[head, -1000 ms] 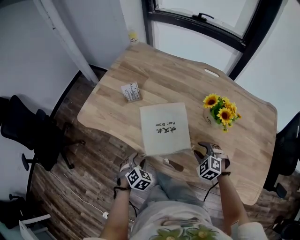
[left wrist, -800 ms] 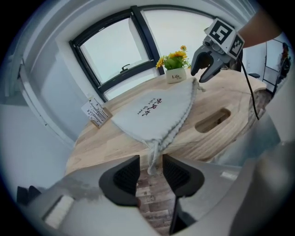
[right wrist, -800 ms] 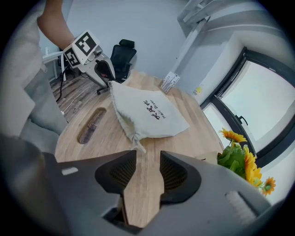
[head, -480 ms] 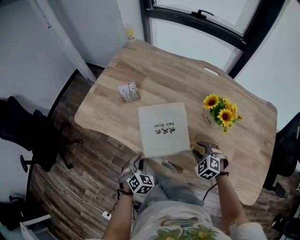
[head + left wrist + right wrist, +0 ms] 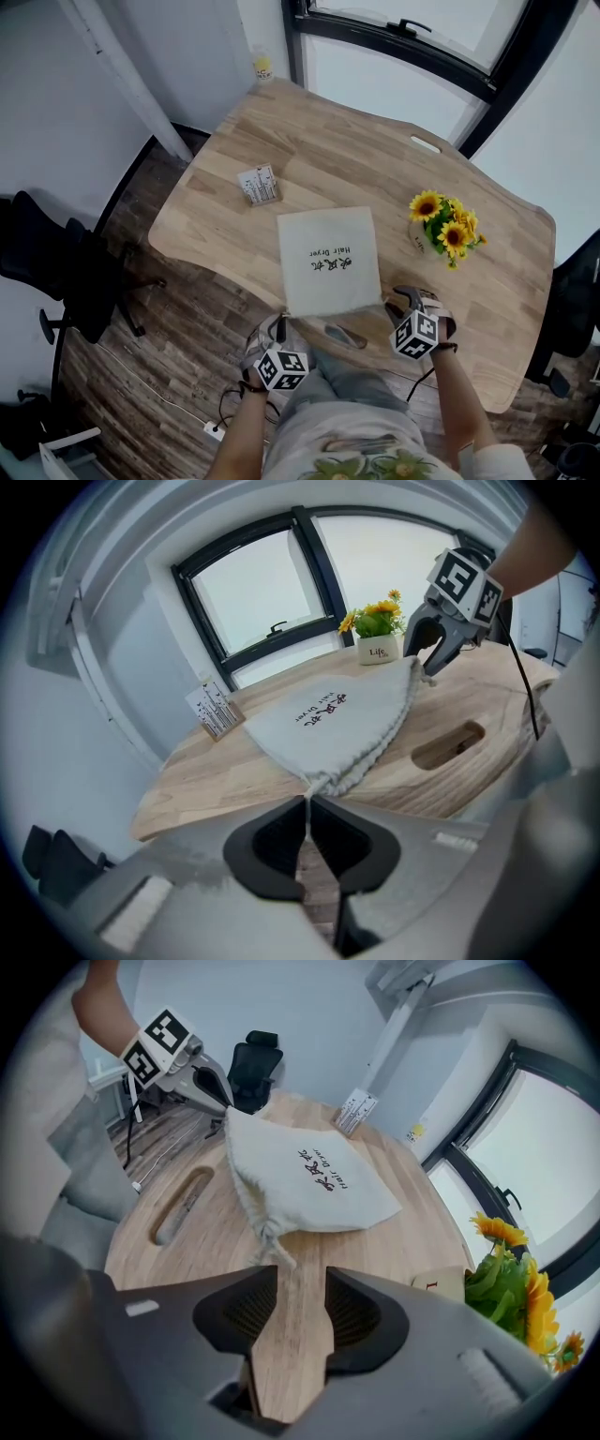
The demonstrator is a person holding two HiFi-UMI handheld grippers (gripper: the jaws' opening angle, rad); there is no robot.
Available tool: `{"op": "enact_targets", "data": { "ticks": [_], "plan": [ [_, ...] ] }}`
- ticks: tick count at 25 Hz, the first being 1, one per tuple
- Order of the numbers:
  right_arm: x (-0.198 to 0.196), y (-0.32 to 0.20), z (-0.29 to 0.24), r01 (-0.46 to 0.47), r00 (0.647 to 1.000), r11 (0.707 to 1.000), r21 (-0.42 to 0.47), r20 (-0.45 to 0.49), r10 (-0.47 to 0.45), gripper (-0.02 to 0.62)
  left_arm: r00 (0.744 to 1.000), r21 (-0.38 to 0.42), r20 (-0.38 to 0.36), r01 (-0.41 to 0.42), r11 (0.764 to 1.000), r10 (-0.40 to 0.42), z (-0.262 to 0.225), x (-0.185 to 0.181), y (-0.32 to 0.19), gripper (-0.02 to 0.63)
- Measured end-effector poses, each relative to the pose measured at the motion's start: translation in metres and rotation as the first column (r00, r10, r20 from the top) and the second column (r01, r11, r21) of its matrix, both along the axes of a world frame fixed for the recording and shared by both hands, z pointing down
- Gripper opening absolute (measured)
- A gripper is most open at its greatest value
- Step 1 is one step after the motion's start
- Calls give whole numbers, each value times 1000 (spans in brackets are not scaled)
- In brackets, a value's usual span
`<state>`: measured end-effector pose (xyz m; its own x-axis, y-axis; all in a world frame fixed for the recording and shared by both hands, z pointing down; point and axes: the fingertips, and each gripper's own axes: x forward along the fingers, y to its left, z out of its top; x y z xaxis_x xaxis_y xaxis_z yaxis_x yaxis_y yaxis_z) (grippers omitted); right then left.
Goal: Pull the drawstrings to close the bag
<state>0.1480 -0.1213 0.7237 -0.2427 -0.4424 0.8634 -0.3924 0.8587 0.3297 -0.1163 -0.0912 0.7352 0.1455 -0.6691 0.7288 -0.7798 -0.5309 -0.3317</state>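
Bag of pale cloth is lying flat on the wooden table, with its gathered mouth facing the person at the near edge, so both cords are within reach. The left gripper is pinching the left drawstring where it leaves the bag's corner. Its jaws have just been closing and are pressing together with the thin cord running between the pads. That grip is anchoring one side so a pull can cinch the mouth.

The right gripper is hovering over the table at the opposite corner, its jaws standing apart with nothing between them. The knotted right drawstring is lying on the wood just ahead of the tips. The gripper appears to be lining up for that cord, since both ends likely need pulling outward together. The mouth is looking only loosely puckered, so the closing seems barely begun. A pot of sunflowers and a small card stand are sitting well clear of the bag.
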Motion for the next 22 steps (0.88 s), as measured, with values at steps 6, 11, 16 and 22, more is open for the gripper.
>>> {"op": "enact_targets", "data": {
  "ticks": [6, 11, 16, 22],
  "plan": [
    [-12, 3, -1, 86, 996, 996, 1, 38, -86, 160, 999, -25, -34, 12, 1000, -13, 2, -2, -1, 14],
    [-31, 7, -9, 183, 979, 982, 38, 87, -186, 119, 999, -33, -32, 6, 999, -7, 3, -2, -3, 14],
    [-34, 7, -14, 142, 979, 989, 47, 140, -148, 17, 999, -32, -47, 18, 999, -19, 1, -3, -7, 14],
    [-23, 6, -26, -108, 959, 994, -8, 261, 106, 15, 986, -32, -130, 98, 995, -102, -7, -9, -13, 14]
  ]
}}
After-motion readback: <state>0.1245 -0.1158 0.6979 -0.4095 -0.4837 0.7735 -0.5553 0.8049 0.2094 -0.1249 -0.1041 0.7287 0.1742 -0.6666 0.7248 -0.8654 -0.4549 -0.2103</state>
